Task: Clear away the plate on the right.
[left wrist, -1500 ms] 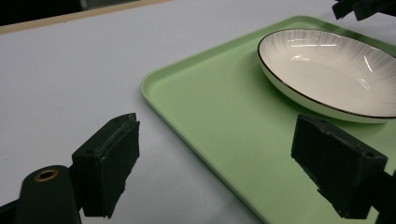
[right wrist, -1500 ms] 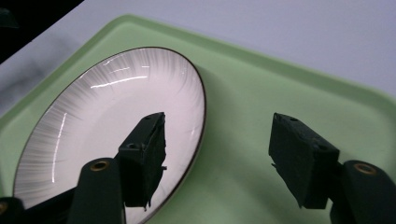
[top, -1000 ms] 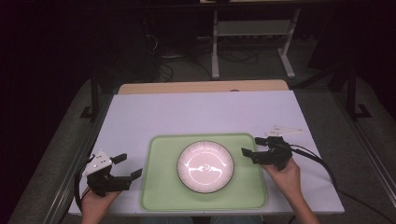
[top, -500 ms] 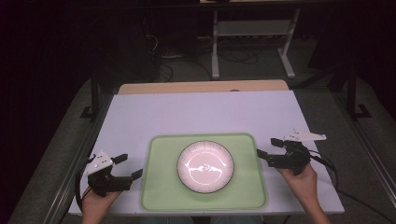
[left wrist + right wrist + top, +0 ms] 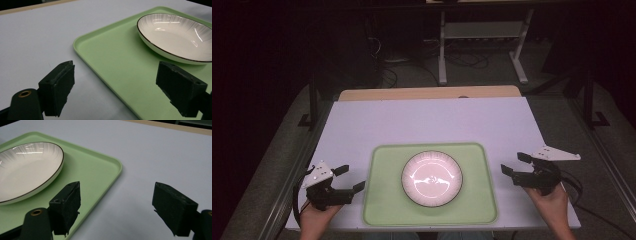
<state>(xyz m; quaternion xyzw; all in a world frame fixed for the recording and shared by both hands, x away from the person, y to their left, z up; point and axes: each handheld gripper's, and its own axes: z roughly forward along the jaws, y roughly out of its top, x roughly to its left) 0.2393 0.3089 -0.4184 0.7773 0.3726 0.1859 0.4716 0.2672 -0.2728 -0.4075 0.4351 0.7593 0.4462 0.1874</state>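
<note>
Fingers gape empty on left gripper (image 5: 347, 179) and right gripper (image 5: 513, 164), flanking the tray (image 5: 382, 200) carrying the plate (image 5: 431, 178); gripping its side rims looks next.

Overhead forward-down view; two close, low gripper views sharing the green tray (image 5: 377, 200).

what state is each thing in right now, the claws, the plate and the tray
left claw: open, empty, at the tray's left edge
right claw: open, empty, off the tray's right edge over the table
plate: upright, empty, resting in the middle of the tray
tray: flat on the table, carrying only the plate
table: bare white top beyond the tray
</note>
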